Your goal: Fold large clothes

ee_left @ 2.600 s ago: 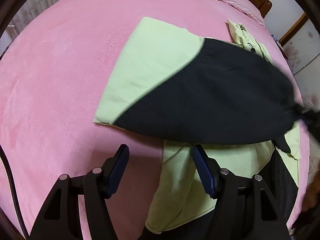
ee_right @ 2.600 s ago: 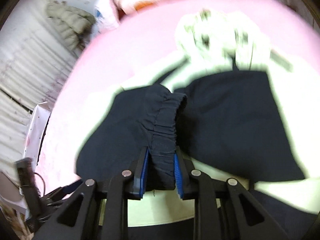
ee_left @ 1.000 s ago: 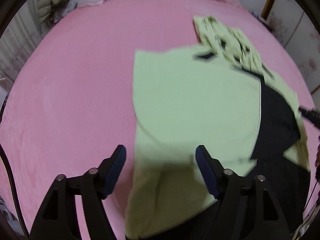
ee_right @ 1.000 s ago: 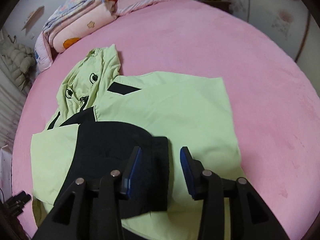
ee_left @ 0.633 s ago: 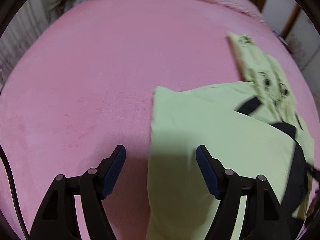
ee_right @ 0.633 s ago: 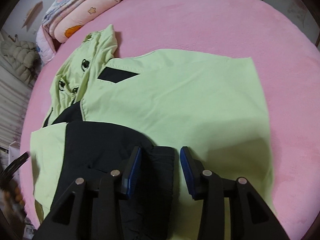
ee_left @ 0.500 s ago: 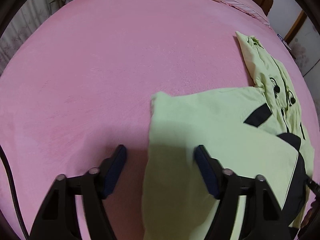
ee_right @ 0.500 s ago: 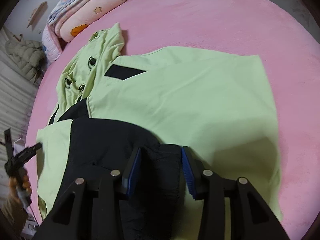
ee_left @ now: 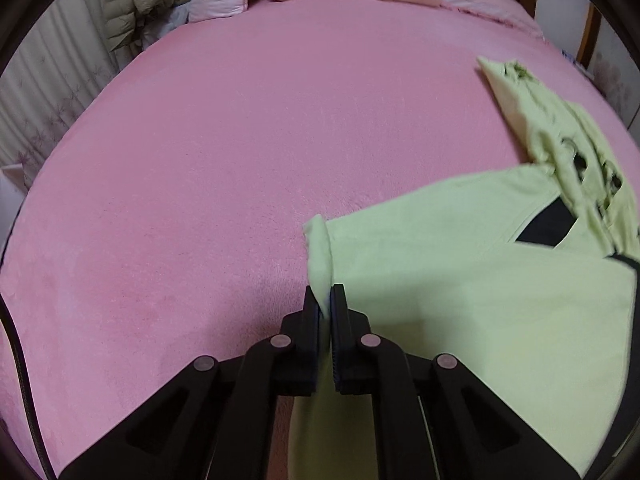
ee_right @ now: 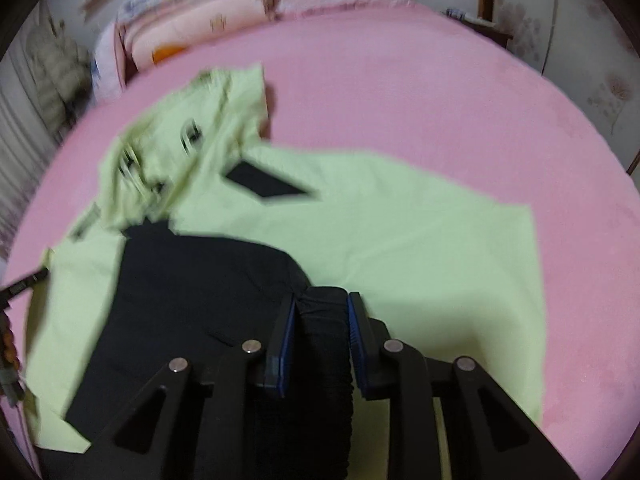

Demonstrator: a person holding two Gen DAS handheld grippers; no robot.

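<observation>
The left gripper (ee_left: 325, 305) has its jaws pinched tight on the folded edge of the green hoodie (ee_left: 472, 280), which spreads to their right over the pink bed (ee_left: 220, 160). The right gripper (ee_right: 322, 322) jaws are closing around the bunched black cuff (ee_right: 323, 312) between them.

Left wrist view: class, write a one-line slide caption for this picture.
Left gripper shut on the left edge of a light green garment spread on a pink bedspread.

Right-wrist view is motion-blurred: the hood (ee_right: 176, 148) print beyond the jaws is unreadable. The jacket (ee_left: 480, 300) runs off the edge beside the left jaws.
</observation>
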